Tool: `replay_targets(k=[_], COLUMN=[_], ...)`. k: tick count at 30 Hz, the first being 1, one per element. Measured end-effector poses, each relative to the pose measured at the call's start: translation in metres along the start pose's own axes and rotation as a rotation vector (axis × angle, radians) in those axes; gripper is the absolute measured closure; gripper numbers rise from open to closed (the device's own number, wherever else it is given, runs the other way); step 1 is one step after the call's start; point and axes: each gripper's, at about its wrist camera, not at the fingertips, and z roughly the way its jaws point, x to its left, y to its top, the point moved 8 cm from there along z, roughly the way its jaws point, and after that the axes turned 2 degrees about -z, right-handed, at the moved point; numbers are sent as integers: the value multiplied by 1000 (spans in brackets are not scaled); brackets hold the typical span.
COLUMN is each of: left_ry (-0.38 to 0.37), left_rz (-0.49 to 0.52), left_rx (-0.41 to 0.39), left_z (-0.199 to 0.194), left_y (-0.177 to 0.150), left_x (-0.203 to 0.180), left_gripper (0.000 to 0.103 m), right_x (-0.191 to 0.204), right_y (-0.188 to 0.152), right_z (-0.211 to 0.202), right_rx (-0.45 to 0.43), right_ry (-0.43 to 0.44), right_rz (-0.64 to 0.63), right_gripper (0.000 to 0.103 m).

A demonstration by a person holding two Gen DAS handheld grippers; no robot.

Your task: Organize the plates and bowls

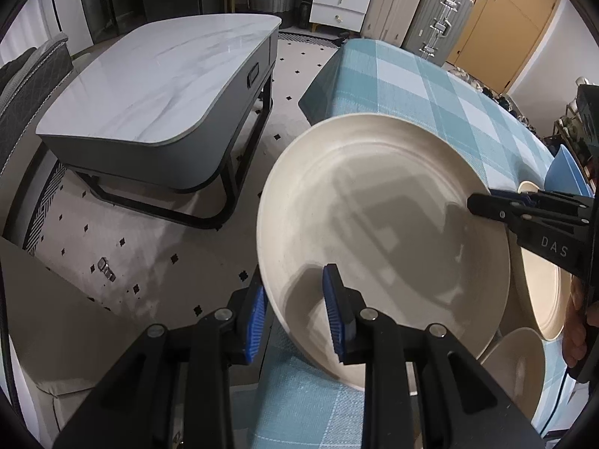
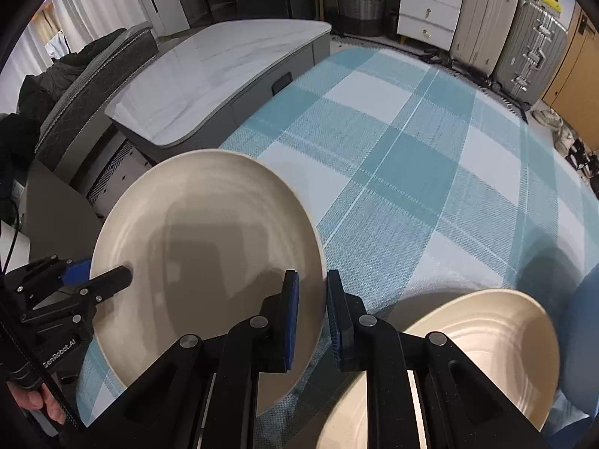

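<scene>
- The large cream plate (image 1: 378,224) hung tilted above the near corner of the checked blue tablecloth (image 1: 404,86), held at opposite edges by both grippers.
- The left gripper (image 1: 295,310) pinched the plate's near rim between its blue pads, one finger inside the dish and one outside.
- The right gripper (image 2: 312,314) pinched the opposite rim in the same way, its pads nearly together on the thin edge.
- A second cream plate (image 2: 468,355) lay on the cloth just beside the held one, with a small cream bowl (image 1: 520,370) and a blue bowl (image 1: 565,172) close by.
- Judged from this, sorting looked barely begun: no stack was visible, the held plate still needed a resting place, and the bowls remained ungrouped.
</scene>
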Motion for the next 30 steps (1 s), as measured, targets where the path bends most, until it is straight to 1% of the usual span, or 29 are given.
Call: replay_targets(k=[2, 6, 8, 10, 13, 15, 19, 22, 25, 30], left_ry=[-1, -5, 18, 22, 3, 2, -16, -43, -51, -71], left_rz=[2, 6, 14, 8, -8, 0, 4, -4, 3, 15], left_rx=[1, 6, 11, 5, 2, 2, 6, 10, 3, -5], left_z=[0, -1, -2, -4, -9, -14, -22, -31, -42, -60], left_y=[-1, -2, -2, 0, 1, 1, 0, -5, -11, -26], left_x=[1, -1, 0, 1, 1, -2, -6, -10, -16, -26], left_gripper=[74, 74, 74, 74, 74, 74, 74, 74, 74, 74], right_x=[2, 4, 5, 8, 7, 5, 3, 2, 1, 2], right_y=[-5, -8, -9, -10, -8, -9, -10, -13, -18, -39], right_z=[5, 2, 1, -1, -12, -17, -30, -44, -57, -79], right_rx=[31, 18, 18, 14, -9, -13, -20, -34, -42, -56], right_ry=[14, 36, 45, 45, 51, 59, 48, 54, 43, 17], right_rz=[-2, 12, 22, 16, 41, 60, 73, 82, 66, 50], right_gripper=[86, 85, 87, 87, 89, 90, 90, 90, 90, 90])
